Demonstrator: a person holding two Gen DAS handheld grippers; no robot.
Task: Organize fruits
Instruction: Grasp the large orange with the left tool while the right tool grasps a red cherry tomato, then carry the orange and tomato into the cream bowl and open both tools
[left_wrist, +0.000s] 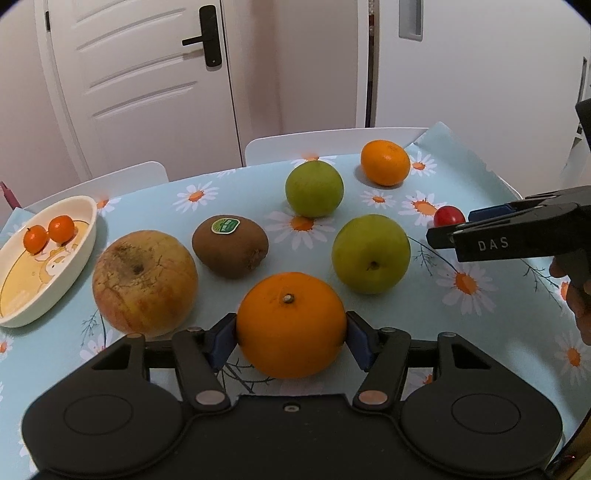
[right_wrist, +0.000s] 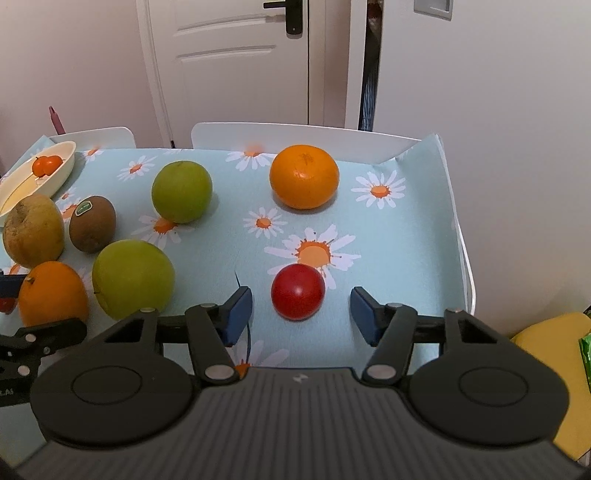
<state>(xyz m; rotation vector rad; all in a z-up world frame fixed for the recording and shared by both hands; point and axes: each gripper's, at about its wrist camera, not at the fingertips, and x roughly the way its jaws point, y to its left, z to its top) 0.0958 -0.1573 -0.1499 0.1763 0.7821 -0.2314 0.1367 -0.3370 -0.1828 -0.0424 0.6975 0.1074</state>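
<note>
Two grasps are in hand at once. Low in the left wrist view, the left hand-held gripper (left_wrist: 291, 338) has its blue pads pressed on either side of the large orange (left_wrist: 291, 325), which rests on the worktop (left_wrist: 240, 184). The right hand-held gripper (right_wrist: 301, 314) stands half open around the small red fruit (right_wrist: 297, 291), pads clear of it. Next, I judge, the right pinches, then both lift toward the dish (left_wrist: 83, 236) at left.

I am working in a home dining area: white panelled door (left_wrist: 147, 74) with black lever handle (left_wrist: 207, 37), table under a daisy-print cloth (right_wrist: 388, 240), white chair backs (right_wrist: 295, 134) tucked against it.
</note>
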